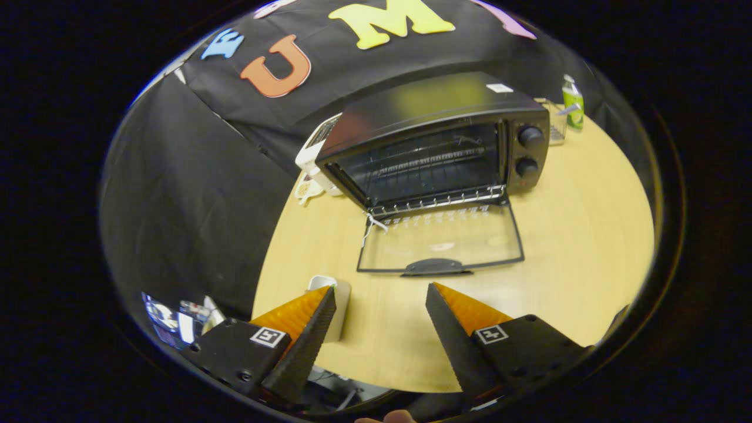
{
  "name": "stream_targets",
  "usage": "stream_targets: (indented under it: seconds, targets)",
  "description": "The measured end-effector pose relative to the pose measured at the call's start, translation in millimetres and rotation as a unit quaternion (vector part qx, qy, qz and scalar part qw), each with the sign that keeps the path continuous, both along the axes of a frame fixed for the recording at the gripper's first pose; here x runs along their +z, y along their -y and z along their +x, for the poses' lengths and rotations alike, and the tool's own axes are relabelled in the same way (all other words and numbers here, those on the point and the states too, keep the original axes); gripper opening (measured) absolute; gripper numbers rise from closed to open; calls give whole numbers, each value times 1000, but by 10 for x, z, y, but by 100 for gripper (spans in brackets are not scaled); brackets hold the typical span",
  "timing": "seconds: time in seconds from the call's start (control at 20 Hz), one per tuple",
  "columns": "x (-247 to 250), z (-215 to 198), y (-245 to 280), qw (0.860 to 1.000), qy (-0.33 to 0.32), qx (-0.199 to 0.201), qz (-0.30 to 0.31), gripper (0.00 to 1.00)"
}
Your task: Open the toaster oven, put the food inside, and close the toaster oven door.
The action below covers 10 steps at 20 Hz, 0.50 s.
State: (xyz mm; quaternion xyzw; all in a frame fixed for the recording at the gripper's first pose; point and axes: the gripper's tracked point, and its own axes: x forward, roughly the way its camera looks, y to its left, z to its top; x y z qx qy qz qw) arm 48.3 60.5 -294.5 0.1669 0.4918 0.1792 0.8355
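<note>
Door (440,238) of the toaster oven (435,144) lies folded flat on the table (587,235), its glass pane facing up and its handle (436,267) toward us, so we judge the first step done. The cavity stands exposed, with a wire rack (432,161) across it and nothing that we can make out resting on that rack. Our gripper (380,294) hovers above the near part of the table, well short of the door handle, with its fingers spread wide and nothing between them. What counts as the food we cannot say for sure; a pale rounded object (338,305) sits on the table just beside and partly behind the left finger (305,329), and it may be the item or its container. Loading and closing both seem left to do. To the oven's left a white appliance (317,150) pokes out from behind it, and far right stands a green bottle (573,103).
</note>
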Motion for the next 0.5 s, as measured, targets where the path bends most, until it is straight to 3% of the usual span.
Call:
stream_targets:
  seconds: [0.25, 0.5]
  targets:
    - [-65, -264, -353, 989, -117, -11, 93, 100]
    - [-218, -363, -715, 981, -164, 28, 103, 95]
